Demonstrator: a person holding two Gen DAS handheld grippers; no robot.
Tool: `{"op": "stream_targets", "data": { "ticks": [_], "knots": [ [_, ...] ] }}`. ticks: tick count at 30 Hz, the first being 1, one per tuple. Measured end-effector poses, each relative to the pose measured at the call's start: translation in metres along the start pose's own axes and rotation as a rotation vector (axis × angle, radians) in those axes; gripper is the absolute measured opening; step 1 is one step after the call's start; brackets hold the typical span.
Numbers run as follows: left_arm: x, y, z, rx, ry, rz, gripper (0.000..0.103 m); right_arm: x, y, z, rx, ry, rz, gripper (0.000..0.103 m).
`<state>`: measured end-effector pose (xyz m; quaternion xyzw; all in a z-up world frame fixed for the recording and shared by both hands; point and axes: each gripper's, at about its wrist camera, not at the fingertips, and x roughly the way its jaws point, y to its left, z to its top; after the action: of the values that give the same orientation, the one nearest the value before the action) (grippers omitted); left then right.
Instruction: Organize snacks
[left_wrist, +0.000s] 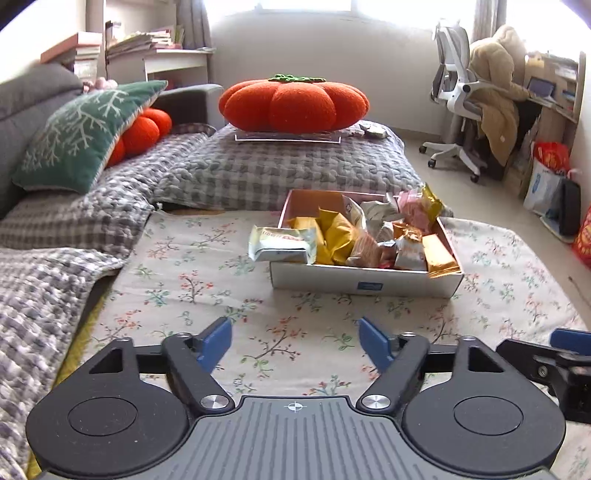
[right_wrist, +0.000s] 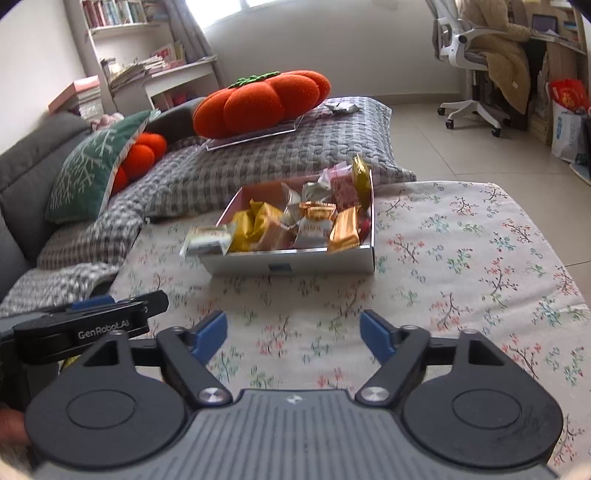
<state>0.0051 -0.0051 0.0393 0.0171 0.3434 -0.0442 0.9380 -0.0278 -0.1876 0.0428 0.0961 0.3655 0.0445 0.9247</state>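
left tool (left_wrist: 294, 341): blue pads spread wide, nothing between them, hanging over the floral cloth short of the box.
right tool (right_wrist: 292, 338): also spread, empty; just beside the left one, both aimed at the box.
surface: tabletop under a white floral-print cloth (left_wrist: 192, 280); soft cover, may drag or wrinkle if the box is pushed.
box: shallow white cardboard box with a pink inside (left_wrist: 364, 282), sits mid-cloth, well ahead of both tools. Thin walls, likely light; would flex if squeezed at one wall.
snacks: heap of small foil and plastic snack packets, gold, silver, orange and pink (right_wrist: 295, 221), piled loose inside the box, some standing above the rim at the far right corner.
stray packet: pale silver-and-cream wrapped wafer packet (left_wrist: 282, 245), lying across the box's left wall, half in and half out; looks the least settled.
handling: packets judged light, crinkly, slippery film; contents probably brittle, so pinch gently.
grip spot: take a packet across its flat body or at a crimped end seal, not by a loose corner.
unclear: packet labels too blurred to read, so sorting by kind is guesswork.
risk: tugging one packet may tip others out of the heap.
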Motion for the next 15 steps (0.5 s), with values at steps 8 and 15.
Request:
{"op": "stream_targets", "data": {
  "ticks": [8,15],
  "knots": [
    [0.014,-0.006,-0.002,0.050,0.008,0.045,0.098,0.010,0.006,-0.002,-0.044,-0.004,-0.042,0.099],
    [0.021,-0.004,-0.001,0.028,0.033,0.033,0.102,0.023,0.006,-0.005,-0.065,0.020,-0.110,0.103]
  ]
}}
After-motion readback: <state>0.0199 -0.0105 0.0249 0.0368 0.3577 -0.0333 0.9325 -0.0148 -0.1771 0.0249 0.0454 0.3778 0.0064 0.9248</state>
